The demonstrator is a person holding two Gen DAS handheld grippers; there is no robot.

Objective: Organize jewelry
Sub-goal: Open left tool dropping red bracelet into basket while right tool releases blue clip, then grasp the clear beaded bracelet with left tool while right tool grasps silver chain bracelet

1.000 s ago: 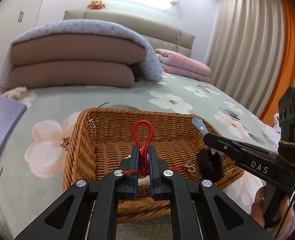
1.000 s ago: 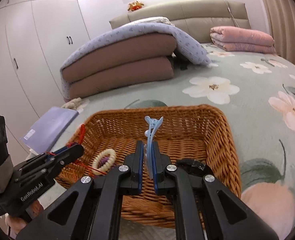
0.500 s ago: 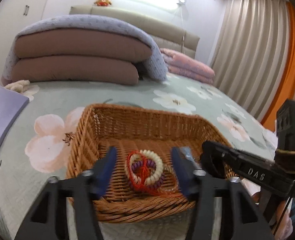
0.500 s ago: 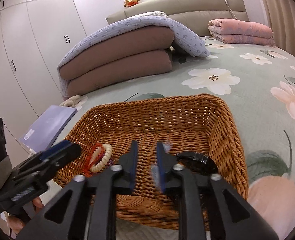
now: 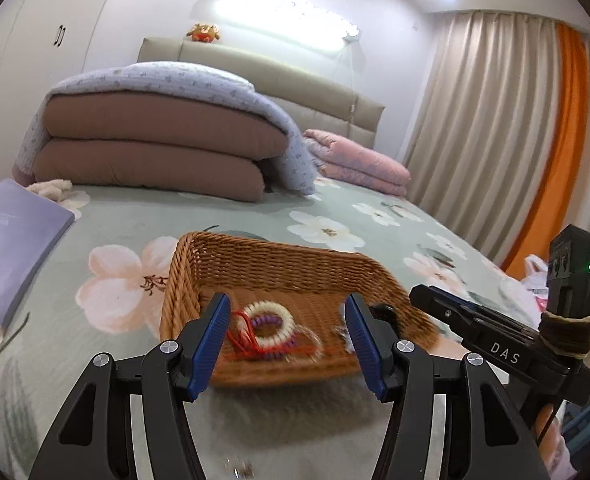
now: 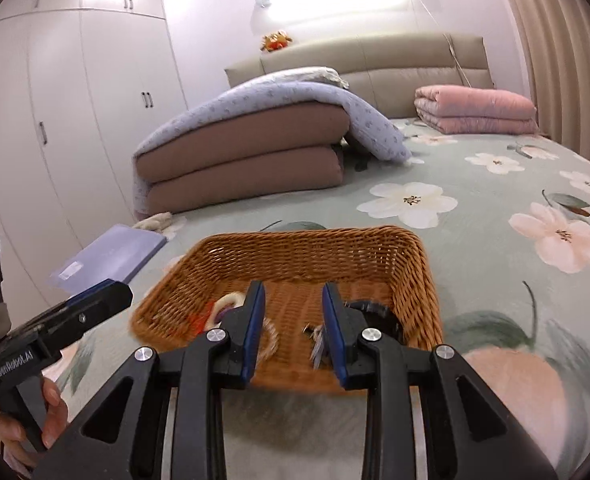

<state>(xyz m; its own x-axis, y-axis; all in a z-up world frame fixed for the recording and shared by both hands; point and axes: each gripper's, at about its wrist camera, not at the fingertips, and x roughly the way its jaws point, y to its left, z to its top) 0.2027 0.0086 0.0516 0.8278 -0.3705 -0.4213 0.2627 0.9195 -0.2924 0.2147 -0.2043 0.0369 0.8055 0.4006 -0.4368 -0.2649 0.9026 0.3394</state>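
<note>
Both grippers have let go since the earlier frames: the left gripper [image 5: 287, 336] had been clamped on the red cord and the right gripper [image 6: 293, 328] on a pale blue hair clip, and both pieces now lie in the wicker basket [image 5: 271, 258] on the bed [image 5: 135, 220]. Each view has also pulled back and up a bit, so the basket sits lower and farther off.

Key relation: the basket lies straight ahead of and below both grippers, its long side running across the view. The bead bracelet [image 5: 269, 326] with the red cord [image 5: 251, 342] sits in the near-left part of the basket floor, dead ahead of the left gripper, which is nearer to it. A black hair piece [image 6: 371, 312] rests at the near-right wall, beside the right gripper's line (the small blurred item [image 6: 317, 340] by its right finger is prob. the clip, can't be sure).

Left gripper: jaws wide, nothing between the pads, touching nothing. Right gripper: jaws narrower, roughly a third apart, empty too; pads clear of the basket contents.
</note>
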